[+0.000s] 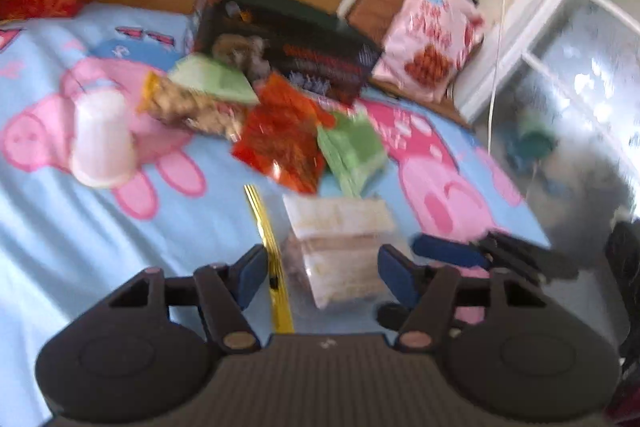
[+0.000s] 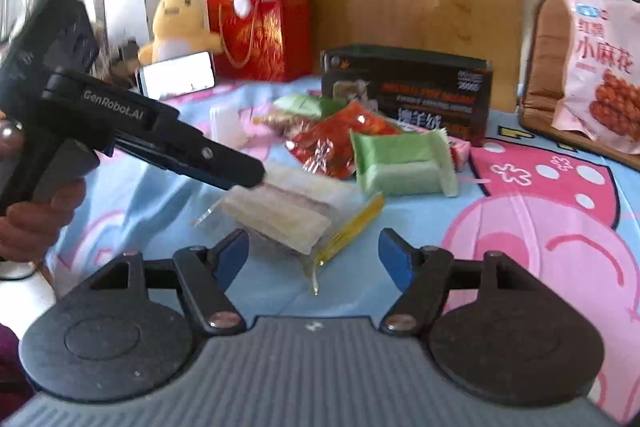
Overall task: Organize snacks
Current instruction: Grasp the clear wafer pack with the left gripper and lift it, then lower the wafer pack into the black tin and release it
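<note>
A clear pack of pale and brown cakes with a yellow edge (image 1: 340, 243) (image 2: 296, 215) sits between the blue pads of my left gripper (image 1: 324, 277), which is shut on it. In the right wrist view my left gripper (image 2: 258, 177) reaches in from the left and holds the pack's far end. My right gripper (image 2: 314, 257) stands open just short of the pack's near end, its pads clear of it. One blue finger (image 1: 448, 251) of the right gripper shows to the right of the pack. Behind lie a red pack (image 2: 332, 143), green packs (image 2: 400, 163) and a black box (image 2: 420, 87).
All this lies on a blue cartoon bedsheet (image 1: 80, 227). A white cup (image 1: 102, 143) lies at the left, and a pink snack bag (image 2: 600, 67) leans on a brown chair at the right. A red gift bag (image 2: 260, 31), a phone (image 2: 178, 75) and plush toys stand at the back.
</note>
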`<state>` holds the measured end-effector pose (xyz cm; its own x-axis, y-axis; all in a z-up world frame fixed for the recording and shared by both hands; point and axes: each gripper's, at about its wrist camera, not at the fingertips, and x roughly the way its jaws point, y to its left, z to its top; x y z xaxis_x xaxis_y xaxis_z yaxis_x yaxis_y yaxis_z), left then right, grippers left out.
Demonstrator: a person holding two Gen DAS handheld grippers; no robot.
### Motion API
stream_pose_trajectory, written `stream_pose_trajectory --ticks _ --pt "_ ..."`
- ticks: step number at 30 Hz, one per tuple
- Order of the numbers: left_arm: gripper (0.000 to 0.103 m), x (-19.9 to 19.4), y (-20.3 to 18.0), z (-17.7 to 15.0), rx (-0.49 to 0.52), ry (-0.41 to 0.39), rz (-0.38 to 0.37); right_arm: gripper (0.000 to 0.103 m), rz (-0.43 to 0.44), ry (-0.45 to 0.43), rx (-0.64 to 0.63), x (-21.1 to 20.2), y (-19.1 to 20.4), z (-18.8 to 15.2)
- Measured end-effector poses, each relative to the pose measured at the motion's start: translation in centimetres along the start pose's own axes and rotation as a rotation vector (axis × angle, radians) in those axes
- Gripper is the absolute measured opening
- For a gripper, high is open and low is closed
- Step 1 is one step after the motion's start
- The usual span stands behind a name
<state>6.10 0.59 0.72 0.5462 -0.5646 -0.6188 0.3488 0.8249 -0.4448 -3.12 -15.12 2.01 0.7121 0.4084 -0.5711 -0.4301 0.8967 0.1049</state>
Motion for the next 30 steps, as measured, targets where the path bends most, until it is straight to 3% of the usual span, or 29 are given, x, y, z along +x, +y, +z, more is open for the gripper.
stream_pose_trajectory --ticks 3,4,5,9,13,19,23,25,27,30 --pt "0.054 -0.1 -0.9 -0.2 0.03 0.005 0.002 0.057 0.022 0.047 -0.007 1.9 0.2 -0.1" --pt "0.054 -0.4 -1.0 -0.1 0.02 0.004 -0.001 0.045 0.026 0.043 -0.018 2.0 0.5 -0.2" --pt "0.054 -0.9 -1.0 0.0 0.014 0.0 -0.006 0.044 0.046 0.043 -0.027 1.9 0.8 -0.2" --pt "0.053 -3.0 -1.7 1.5 0.029 -0.06 -0.034 0.044 0.041 -0.026 -0.065 0.4 1.5 0.3" --pt "0.053 -3.4 -2.6 5.6 0.08 -0.133 -0.024 0.044 0.026 -0.122 -0.063 -0.4 1.0 2.5" --pt "0.055 -0.2 -3.4 14.3 0.121 -0.237 0.032 0.044 -0.039 -0.227 -0.051 2.1 -2.8 8.6" --pt "0.067 3.5 -2.7 18.4 0.12 -0.257 0.111 0.045 -0.071 -0.238 -0.002 5.5 -5.9 12.6" --pt "0.067 4.1 -1.5 18.9 0.092 -0.247 0.147 0.053 -0.105 -0.214 0.026 7.9 -7.3 13.8" --pt "0.067 2.8 0.4 17.9 0.026 -0.263 0.123 0.055 -0.202 -0.182 0.055 9.1 -7.9 13.9" --pt "0.067 0.4 3.5 15.0 -0.059 -0.287 0.108 0.055 -0.098 -0.208 0.137 7.3 -8.2 11.8"
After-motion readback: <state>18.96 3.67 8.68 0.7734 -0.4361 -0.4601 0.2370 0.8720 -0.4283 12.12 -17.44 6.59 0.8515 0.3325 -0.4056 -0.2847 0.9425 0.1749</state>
